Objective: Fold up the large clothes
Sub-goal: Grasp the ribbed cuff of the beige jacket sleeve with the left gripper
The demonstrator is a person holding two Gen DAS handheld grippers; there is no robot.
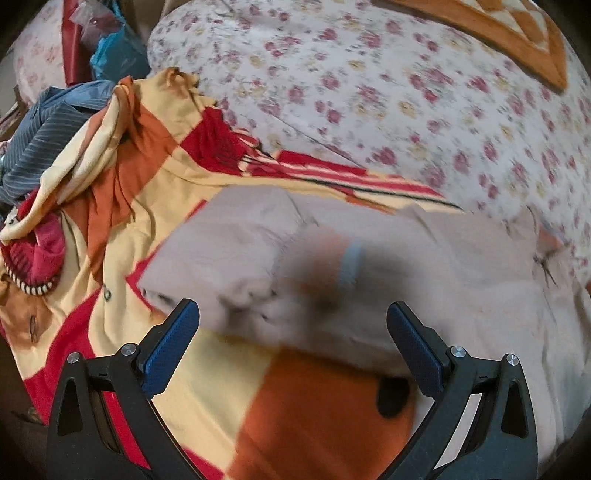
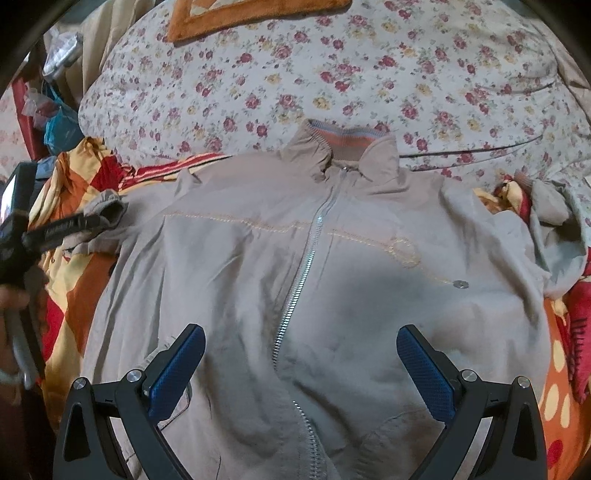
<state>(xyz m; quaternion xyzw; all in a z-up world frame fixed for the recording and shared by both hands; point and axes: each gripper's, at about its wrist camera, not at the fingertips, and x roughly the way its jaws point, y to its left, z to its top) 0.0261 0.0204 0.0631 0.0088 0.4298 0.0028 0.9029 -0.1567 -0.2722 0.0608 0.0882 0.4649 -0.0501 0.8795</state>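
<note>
A beige zip-up jacket (image 2: 236,280) lies front up and spread flat on the bed, its collar (image 2: 343,144) pointing away and the zipper (image 2: 303,266) running down the middle. My right gripper (image 2: 300,330) is open above the jacket's lower front, holding nothing. My left gripper (image 1: 292,308) is open too, hovering just short of the jacket's blurred folded sleeve (image 1: 236,243). In the right wrist view the left gripper (image 2: 88,221) reaches in from the left, right beside the sleeve cuff (image 2: 110,210). The other sleeve (image 2: 554,229) lies bunched at the right.
A red, orange and cream blanket (image 1: 155,192) lies under the jacket, on a floral bedsheet (image 2: 295,74). A striped blue garment (image 1: 48,129) and a red knit piece (image 1: 37,254) are piled at the left. An orange mat (image 2: 236,14) lies at the far side.
</note>
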